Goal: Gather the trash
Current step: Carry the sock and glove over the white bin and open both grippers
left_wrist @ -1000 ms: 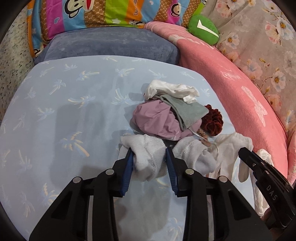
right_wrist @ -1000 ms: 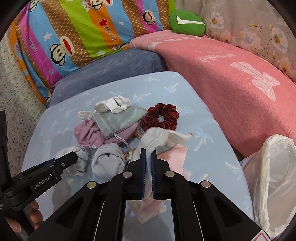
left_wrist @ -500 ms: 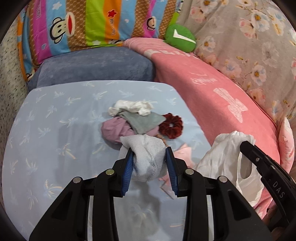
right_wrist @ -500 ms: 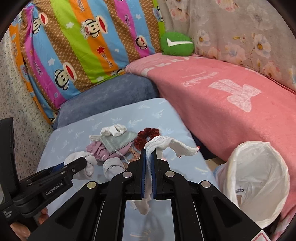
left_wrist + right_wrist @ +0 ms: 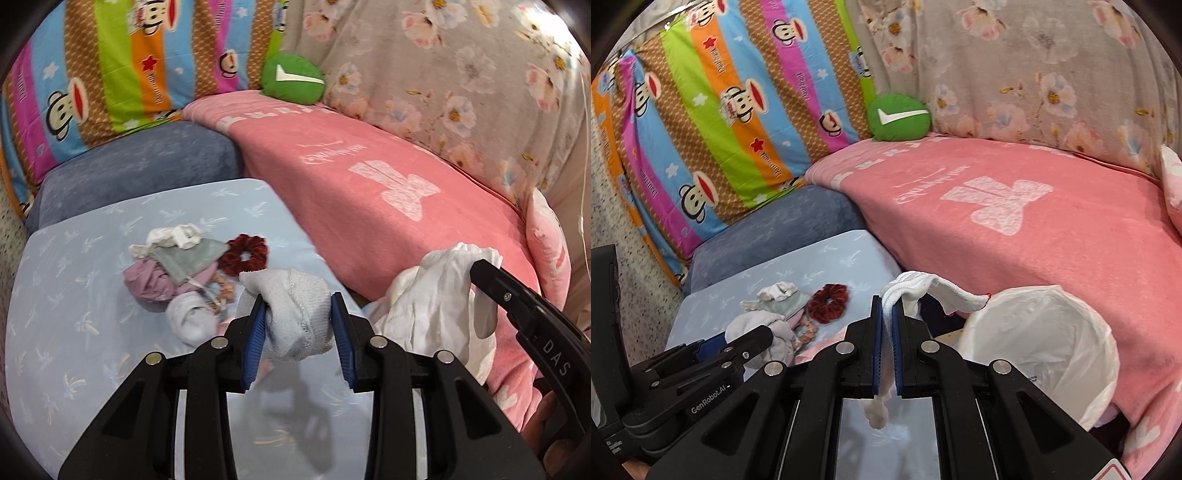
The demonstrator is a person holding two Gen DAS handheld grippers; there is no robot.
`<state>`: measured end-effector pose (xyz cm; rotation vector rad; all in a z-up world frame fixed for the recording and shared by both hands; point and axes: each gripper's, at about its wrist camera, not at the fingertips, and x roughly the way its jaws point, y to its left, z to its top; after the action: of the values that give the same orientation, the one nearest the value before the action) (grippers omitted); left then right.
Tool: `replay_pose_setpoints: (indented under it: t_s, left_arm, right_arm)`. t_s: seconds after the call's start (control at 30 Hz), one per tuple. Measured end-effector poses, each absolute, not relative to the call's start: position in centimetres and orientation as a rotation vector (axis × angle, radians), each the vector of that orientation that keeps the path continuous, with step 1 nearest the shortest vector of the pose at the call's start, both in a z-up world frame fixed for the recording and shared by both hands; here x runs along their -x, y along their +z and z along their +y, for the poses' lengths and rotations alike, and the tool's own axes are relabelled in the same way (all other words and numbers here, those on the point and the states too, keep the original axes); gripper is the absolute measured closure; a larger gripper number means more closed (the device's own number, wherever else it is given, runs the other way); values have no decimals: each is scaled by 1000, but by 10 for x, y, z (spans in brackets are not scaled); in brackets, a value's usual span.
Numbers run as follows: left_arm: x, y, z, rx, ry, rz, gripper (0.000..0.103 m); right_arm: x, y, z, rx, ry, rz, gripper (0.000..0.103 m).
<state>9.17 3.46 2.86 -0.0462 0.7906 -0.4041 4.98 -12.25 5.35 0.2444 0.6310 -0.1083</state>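
The left gripper (image 5: 297, 334) holds a balled grey-white sock (image 5: 295, 314) clenched between its jaws above the pale blue counter (image 5: 74, 295), while the right gripper (image 5: 887, 338), jaws pinched tight on a limp white sock (image 5: 923, 288), hangs just beside the rim of the white bin bag (image 5: 1052, 332). Near the bag's left side, a red scrunchie (image 5: 828, 298), a grey pouch (image 5: 188, 254), a mauve cloth (image 5: 147, 277) and another sock (image 5: 190, 321) remain heaped on the counter. To drop cleanly, each sock likely needs carrying squarely over the bag's open mouth before release, since the white sock's trailing toe could snag the rim.
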Motion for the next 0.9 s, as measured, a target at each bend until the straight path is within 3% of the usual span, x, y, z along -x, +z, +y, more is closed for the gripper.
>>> replay_pose_setpoints:
  t_s: [0.9]
  left_arm:
    - [-62,31,-112,-115,-698,791,68]
  right_arm:
    - [10,34,-266,-382,-338,596,97]
